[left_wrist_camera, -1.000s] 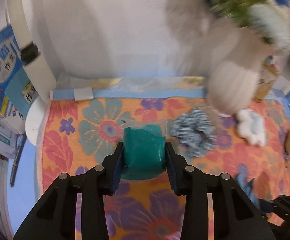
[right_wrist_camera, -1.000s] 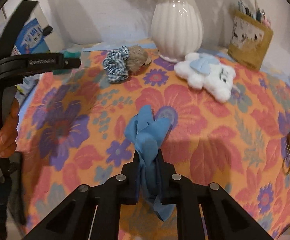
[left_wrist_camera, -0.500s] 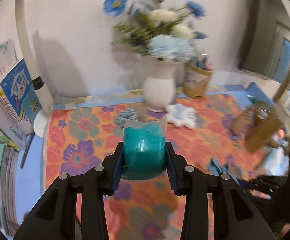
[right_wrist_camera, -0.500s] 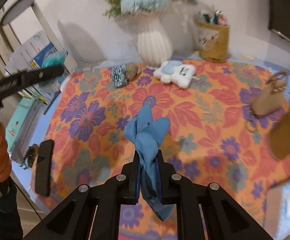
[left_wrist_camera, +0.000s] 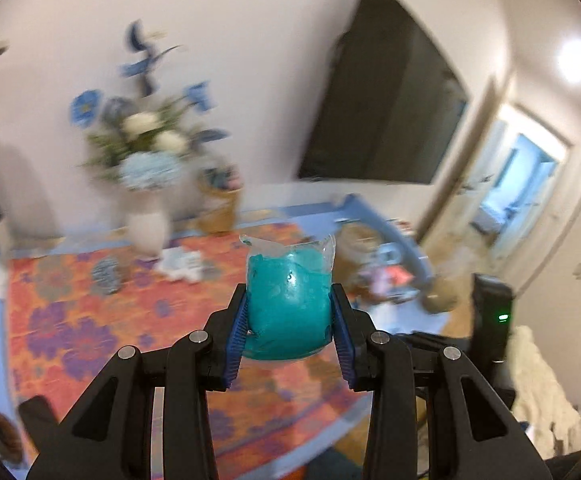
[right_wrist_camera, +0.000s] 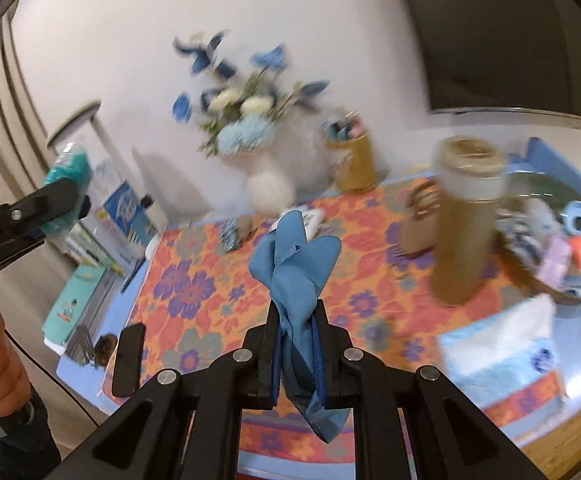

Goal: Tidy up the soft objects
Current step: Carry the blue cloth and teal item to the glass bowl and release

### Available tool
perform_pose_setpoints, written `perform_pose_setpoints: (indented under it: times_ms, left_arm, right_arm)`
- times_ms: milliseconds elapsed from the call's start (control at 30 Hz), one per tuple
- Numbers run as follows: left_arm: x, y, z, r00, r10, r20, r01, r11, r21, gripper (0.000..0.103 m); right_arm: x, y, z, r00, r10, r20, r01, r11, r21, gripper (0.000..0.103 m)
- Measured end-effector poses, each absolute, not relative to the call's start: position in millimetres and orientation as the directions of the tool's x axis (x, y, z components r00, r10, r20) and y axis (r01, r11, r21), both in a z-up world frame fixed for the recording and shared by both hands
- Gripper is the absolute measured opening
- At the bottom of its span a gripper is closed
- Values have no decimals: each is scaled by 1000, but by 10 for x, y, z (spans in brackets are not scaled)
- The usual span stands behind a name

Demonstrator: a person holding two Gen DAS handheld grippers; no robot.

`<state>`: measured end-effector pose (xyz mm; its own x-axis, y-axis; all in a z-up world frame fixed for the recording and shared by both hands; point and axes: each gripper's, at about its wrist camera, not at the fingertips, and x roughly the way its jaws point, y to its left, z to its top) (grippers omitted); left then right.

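Observation:
My left gripper (left_wrist_camera: pixel 289 312) is shut on a teal soft lump in a clear plastic bag (left_wrist_camera: pixel 288 300) and holds it high above the floral tablecloth (left_wrist_camera: pixel 70 332). It also shows at the left of the right wrist view (right_wrist_camera: pixel 66 196). My right gripper (right_wrist_camera: pixel 296 344) is shut on a crumpled blue cloth (right_wrist_camera: pixel 294 264), also held high over the table. A striped scrunchie (right_wrist_camera: pixel 228 234) and a white plush toy (left_wrist_camera: pixel 182 264) lie on the cloth near the white vase (right_wrist_camera: pixel 268 188).
A tan bottle (right_wrist_camera: pixel 464 220), a small tan bag (right_wrist_camera: pixel 420 220), a basket of small items (right_wrist_camera: pixel 550 256) and a tissue box (right_wrist_camera: pixel 498 356) stand at the right. A pen holder (right_wrist_camera: pixel 350 164) stands at the back. Books (right_wrist_camera: pixel 102 240) and a black phone (right_wrist_camera: pixel 128 354) are at the left.
Both grippers have risen and pulled back from the table with their loads still held. The left view has swung right toward the television and the doorway.

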<state>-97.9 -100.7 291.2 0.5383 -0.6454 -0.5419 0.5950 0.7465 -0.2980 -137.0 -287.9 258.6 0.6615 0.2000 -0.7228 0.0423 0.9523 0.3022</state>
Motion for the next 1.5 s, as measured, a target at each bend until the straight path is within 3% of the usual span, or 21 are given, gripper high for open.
perform_pose_setpoints:
  times_ms: [267,600,933,1100,1233,1333,1367,1400,1500]
  left_arm:
    - [-1320,-1809,3046,422,-756,-500,725,612,-315,36]
    - [-1363,-3084,2651,328,-791,-516,791,529,-309,36]
    - [-882,-4220,2318,481,-686,-547,739,653,-169,36]
    - [-479,-4627,2028,431,-671,-604,721,658,-217,36]
    - [-315,-4833,1877,425,-648,-632,706,674,-217,36]
    - [-329,-4962,1804,494,-604,-625,694,707,-135,52]
    - [-351,-5011,1785,527,-575,-625,687,722,-85,72]
    - [-386,-5021,1781,537,-571,-621,691,720,-65,81]
    - [-465,-5042,1786,507,-608,-611,732,678,-66,81]
  right_arm:
    - [-2015,-3666,2851,746,71,-663,202,923,326,12]
    - [-2484,-4816,2956,743,-162,-649,448,841,302,12]
    - [-1783,-5791,2957,727,-220,-651,529,784,326,12]
    - [-1282,-6217,2723,684,-218,-696,571,754,325,12]
    - [-1014,-6374,2528,610,-267,-746,604,766,220,14]
    - [-844,-6519,2370,618,-174,-767,560,782,274,23]
    - [-827,-6546,2334,613,-164,-773,559,781,277,24]
    - [-816,-6573,2298,603,-164,-781,564,779,273,25]
    - [-874,-6564,2265,599,-158,-785,564,779,274,25]
